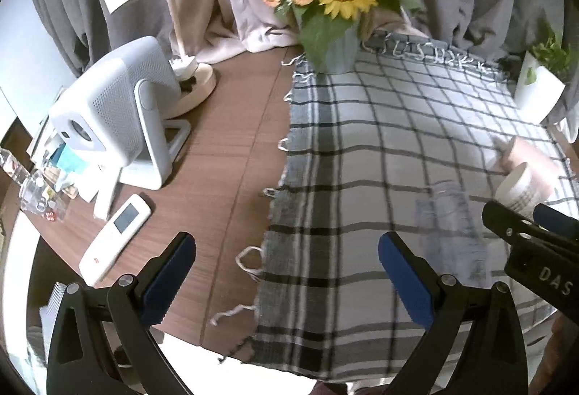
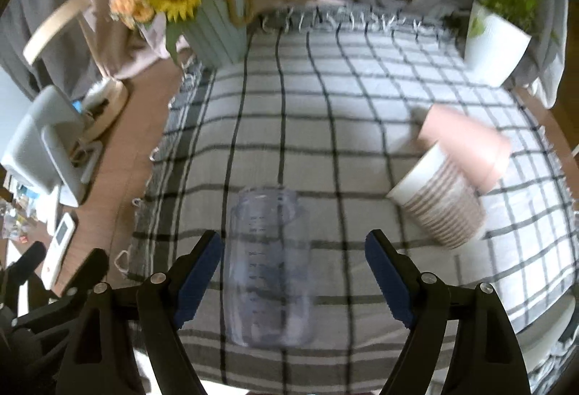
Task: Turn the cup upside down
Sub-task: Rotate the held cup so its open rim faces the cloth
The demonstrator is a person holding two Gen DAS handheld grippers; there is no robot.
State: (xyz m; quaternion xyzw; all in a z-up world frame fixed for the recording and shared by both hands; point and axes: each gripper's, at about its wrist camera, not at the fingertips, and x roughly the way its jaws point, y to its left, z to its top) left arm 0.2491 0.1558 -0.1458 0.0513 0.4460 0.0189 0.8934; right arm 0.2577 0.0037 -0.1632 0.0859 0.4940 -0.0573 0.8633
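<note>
right wrist view: clear cup (image 2: 269, 268) lies between the spread right gripper (image 2: 293, 272) jaws — untouched, mouth toward 12 o'clock; left gripper (image 1: 287, 272) jaws spread too.

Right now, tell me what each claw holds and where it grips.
Nothing is held. Left claw is open over the cloth; right claw is open around the clear cup, not touching.

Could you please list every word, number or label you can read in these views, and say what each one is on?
"DAS": white letters on the black body of the right gripper, cut off at the frame edge.
Clear measuring cup: printed scale marks and numbers, too blurred to read.
White remote: small red mark and screen, unreadable.
Striped paper cup: faint print, unreadable.
</note>
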